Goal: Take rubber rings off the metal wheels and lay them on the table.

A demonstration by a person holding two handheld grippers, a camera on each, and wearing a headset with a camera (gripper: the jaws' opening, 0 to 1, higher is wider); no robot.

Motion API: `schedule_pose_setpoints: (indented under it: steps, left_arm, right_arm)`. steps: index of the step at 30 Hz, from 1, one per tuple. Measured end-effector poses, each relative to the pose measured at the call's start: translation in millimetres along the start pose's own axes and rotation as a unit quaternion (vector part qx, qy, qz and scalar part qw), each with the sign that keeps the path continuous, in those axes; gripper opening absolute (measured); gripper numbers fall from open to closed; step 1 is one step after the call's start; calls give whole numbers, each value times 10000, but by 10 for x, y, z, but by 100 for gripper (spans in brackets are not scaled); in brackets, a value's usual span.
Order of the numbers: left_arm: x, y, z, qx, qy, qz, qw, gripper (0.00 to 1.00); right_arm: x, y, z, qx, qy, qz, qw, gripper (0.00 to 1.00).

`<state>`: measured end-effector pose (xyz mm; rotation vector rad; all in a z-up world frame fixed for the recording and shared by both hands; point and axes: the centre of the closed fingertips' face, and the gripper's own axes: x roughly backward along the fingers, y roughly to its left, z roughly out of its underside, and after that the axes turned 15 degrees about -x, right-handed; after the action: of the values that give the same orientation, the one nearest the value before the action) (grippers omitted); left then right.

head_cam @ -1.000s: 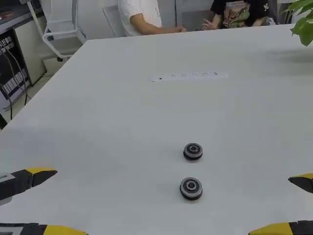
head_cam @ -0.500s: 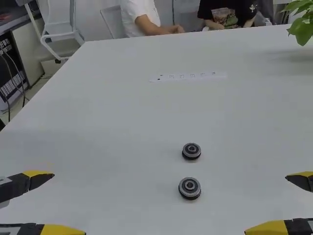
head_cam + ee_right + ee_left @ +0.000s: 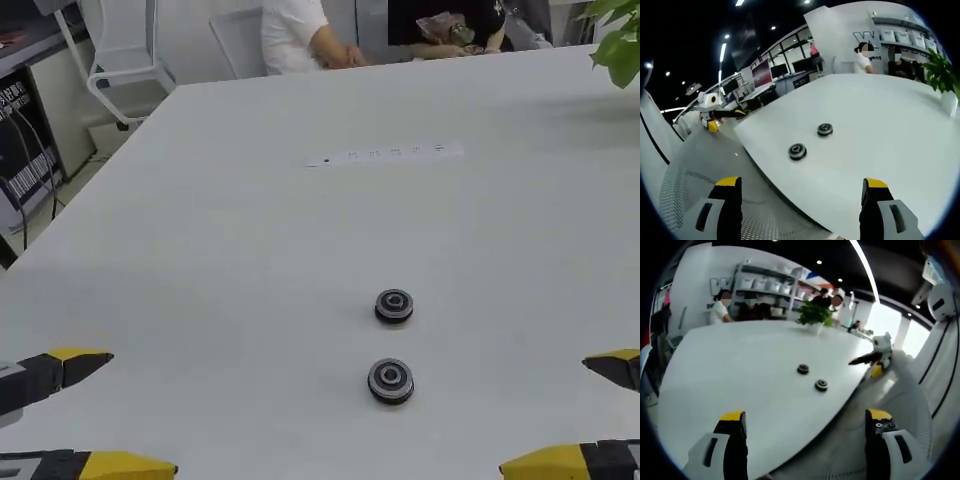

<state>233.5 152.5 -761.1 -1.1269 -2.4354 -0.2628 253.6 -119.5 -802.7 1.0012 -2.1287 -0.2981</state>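
Since a second ago almost nothing has changed. The two metal wheels, the farther wheel (image 3: 394,307) and the nearer wheel (image 3: 390,382), lie flat at the same place on the counter (image 3: 250,250), one near behind the other but not touching. Each has still its dark rubber ring (image 3: 391,401) around it. The left gripper (image 3: 142,410) and the right gripper (image 3: 543,415) wait at the near corners of the head view, well apart from the wheels, and have shifted only very little. Both have the jaws spread wide and hold nothing; the two gripper views show this also. In my judgement the task is not yet begun. The next move calls for one gripper to steady the nearer wheel while the other pulls off its ring.
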Motion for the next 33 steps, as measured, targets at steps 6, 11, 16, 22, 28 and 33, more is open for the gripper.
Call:
schedule_pose_setpoints:
  steps: [6,11,16,22,28,33]
  left_arm:
    - [2,-9,-11,-46,47,-35,10000,100]
    - [13,13,-13,-293,199,-93,9993,100]
    - [-10,40,-36,-378,272,-93,9989,100]
    - [-95,-109,-161,-680,165,188,9974,100]
    - [-193,-143,-266,-931,165,278,9951,100]
    - [-244,-178,-411,-1131,79,363,9929,100]
  right_arm:
    - [-12,-1,-2,-13,-25,-44,10000,99]
    - [-38,-11,3,31,-40,-63,10000,99]
    - [-65,-9,20,-68,-11,-184,9998,99]
    - [-98,9,29,7,97,-229,9997,99]
    - [-122,16,-4,112,108,-240,9996,99]
    - [-113,0,-40,256,82,-234,9994,99]
